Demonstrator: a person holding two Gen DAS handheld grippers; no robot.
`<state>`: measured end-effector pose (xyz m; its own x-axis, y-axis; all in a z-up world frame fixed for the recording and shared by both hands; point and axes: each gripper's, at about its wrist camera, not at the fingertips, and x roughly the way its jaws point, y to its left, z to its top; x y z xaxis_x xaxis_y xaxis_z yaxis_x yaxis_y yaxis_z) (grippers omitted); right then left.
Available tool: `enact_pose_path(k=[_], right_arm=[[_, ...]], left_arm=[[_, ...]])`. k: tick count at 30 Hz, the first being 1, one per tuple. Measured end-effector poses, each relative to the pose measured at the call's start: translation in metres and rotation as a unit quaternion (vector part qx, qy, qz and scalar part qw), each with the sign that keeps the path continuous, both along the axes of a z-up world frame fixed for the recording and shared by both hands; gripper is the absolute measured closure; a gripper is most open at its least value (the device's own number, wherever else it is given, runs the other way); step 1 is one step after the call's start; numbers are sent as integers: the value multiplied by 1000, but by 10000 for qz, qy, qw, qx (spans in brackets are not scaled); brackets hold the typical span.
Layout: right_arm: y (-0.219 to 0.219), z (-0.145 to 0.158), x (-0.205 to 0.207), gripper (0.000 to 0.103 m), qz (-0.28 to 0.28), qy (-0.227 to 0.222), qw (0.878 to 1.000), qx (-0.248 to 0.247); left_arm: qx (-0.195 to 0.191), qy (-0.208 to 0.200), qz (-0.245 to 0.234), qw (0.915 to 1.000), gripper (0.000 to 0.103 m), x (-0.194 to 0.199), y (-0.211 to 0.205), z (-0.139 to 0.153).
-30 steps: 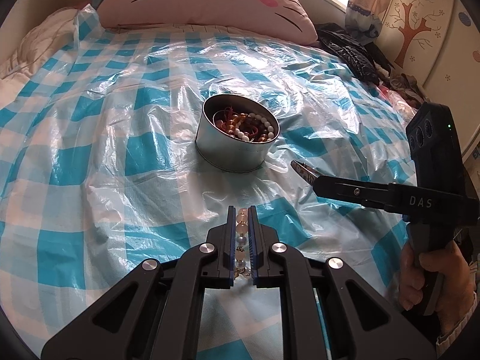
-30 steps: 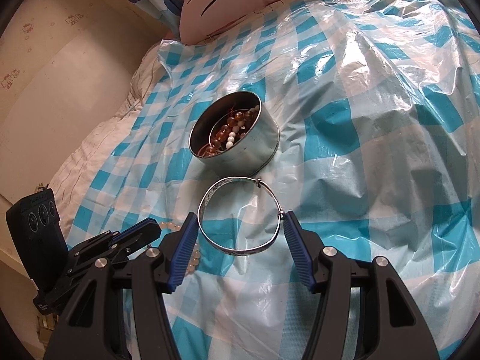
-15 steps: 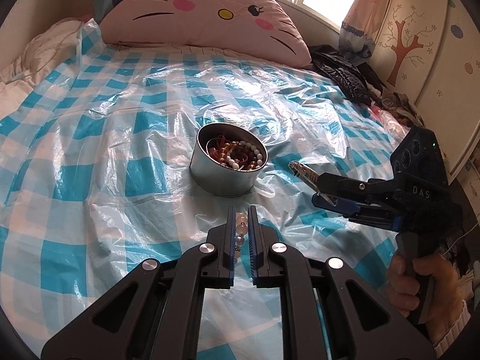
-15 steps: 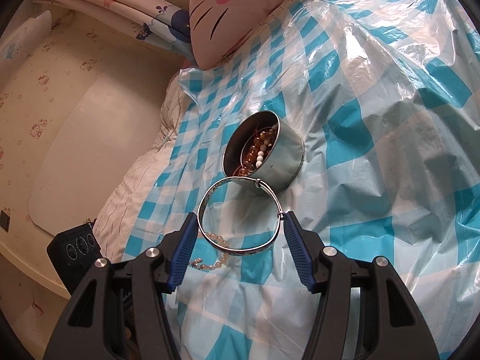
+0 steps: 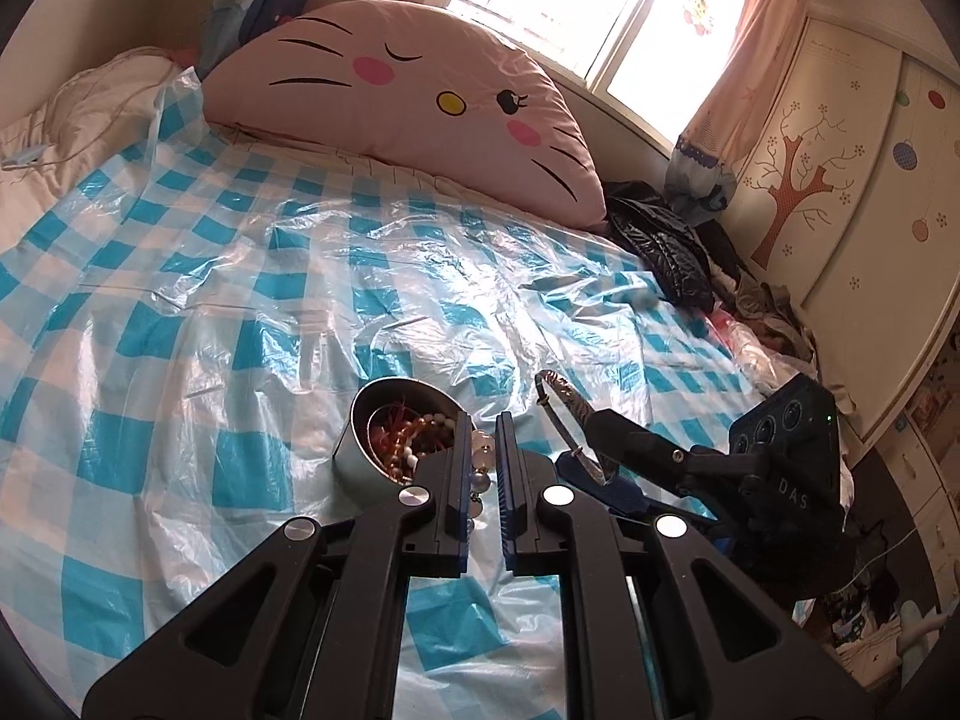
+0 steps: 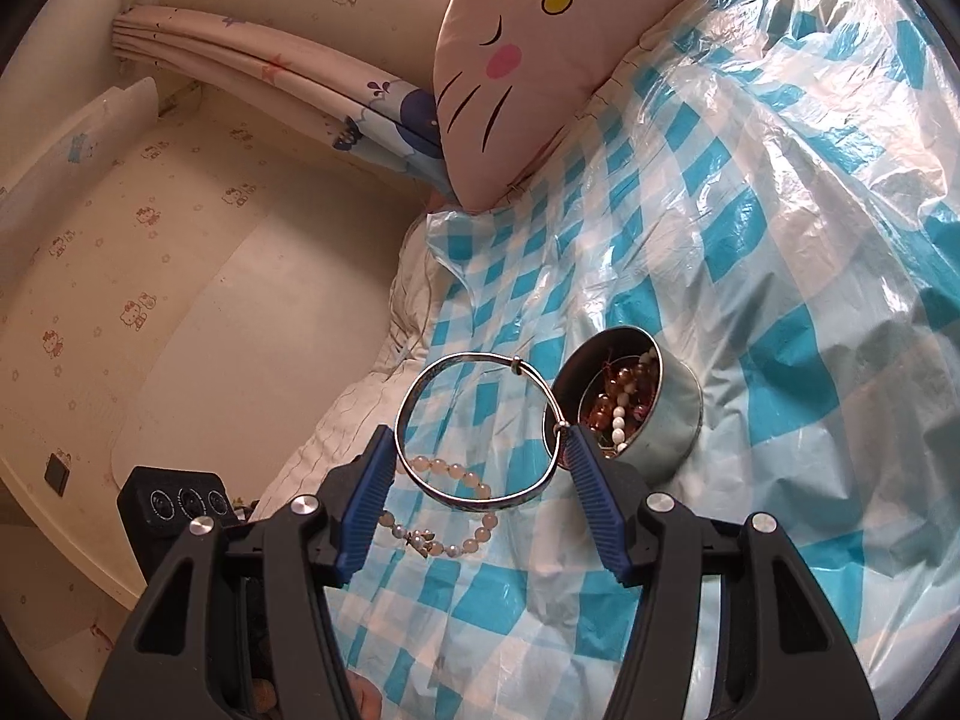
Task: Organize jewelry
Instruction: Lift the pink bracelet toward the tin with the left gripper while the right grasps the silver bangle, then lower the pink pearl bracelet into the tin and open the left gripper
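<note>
Your only obstacle mid-bed is the tin; pillow blocks head edge, clothes the far-right corner.

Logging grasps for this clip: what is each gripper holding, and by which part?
Left gripper: shut on the pale bead bracelet, pinching one stretch of beads. Right gripper: clamps the silver bangle across its width, by opposite sides of the ring.

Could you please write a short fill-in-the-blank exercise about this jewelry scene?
1. The right hand-held gripper holds a silver ____.
2. The left hand-held gripper is shut on a ____ bracelet.
3. The round metal tin already contains ____.
4. The plastic sheet has a blue and white ____ pattern.

Missing words: bangle; beaded; beads; checked
</note>
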<state>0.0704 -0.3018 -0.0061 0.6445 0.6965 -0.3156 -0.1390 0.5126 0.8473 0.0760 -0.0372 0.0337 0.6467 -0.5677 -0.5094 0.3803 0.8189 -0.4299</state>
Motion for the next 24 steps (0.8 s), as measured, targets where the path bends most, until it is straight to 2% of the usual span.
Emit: enact_pose_path(k=[7, 17, 24], right_arm=[[-3, -7, 26, 45, -131, -17, 9992, 376], [-12, -28, 38, 45, -205, 249, 9967, 749], [-15, -24, 35, 45, -251, 184, 9966, 758]], left_arm=[[-28, -128, -7, 9999, 95, 20, -14, 6], [69, 18, 27, 10000, 95, 35, -25, -12], [58, 27, 44, 10000, 95, 36, -22, -14]])
